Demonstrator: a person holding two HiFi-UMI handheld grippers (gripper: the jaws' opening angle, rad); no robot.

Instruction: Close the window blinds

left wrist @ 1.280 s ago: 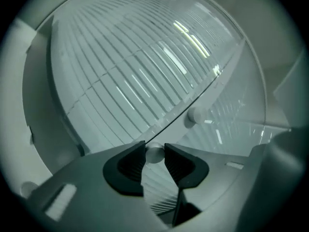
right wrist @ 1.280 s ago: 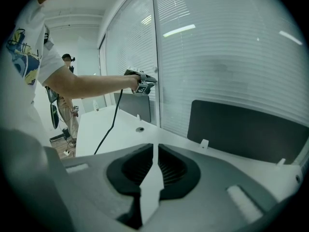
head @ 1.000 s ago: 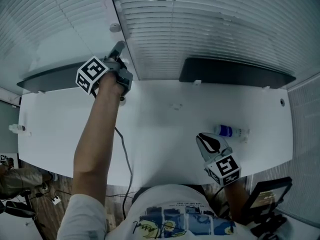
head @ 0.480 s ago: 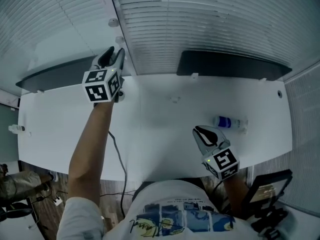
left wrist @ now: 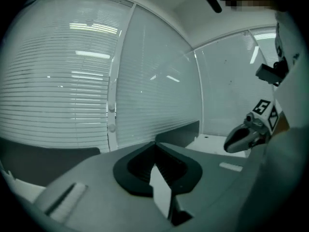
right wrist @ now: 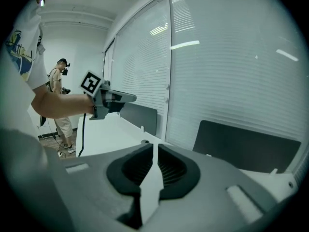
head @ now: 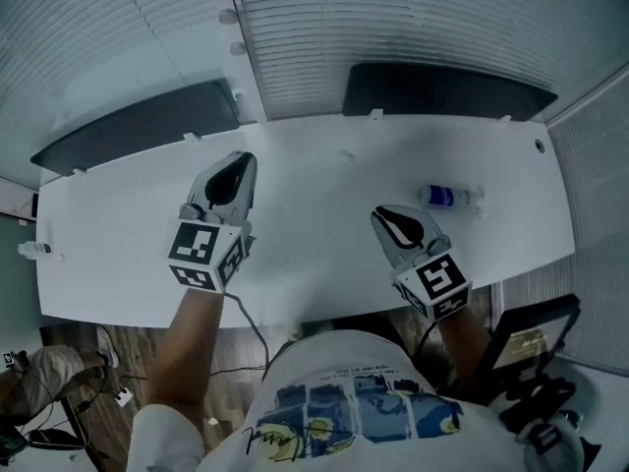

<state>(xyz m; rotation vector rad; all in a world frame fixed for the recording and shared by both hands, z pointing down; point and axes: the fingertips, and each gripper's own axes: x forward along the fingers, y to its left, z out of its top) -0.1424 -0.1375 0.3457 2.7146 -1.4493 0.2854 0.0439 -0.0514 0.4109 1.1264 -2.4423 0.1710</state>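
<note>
1. The left tool (head: 240, 162) hovers over the counter (head: 314, 180) at 9 o'clock; its jaws have just closed together with nothing between them.
2. The right tool (head: 381, 214) hovers at 4 o'clock, jaws pressed together, empty.
3. The blinds (head: 393, 18) hang at 12 o'clock, beyond the counter.
4. A bottle (head: 447, 198) lies at 2 o'clock of the right tool.

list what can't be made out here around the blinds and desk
- Bottle label: head view, too small to read.
- Small object at the desk left edge: head view, too small to identify.
- Blinds top: head view, cut off by the picture's upper edge.
</note>
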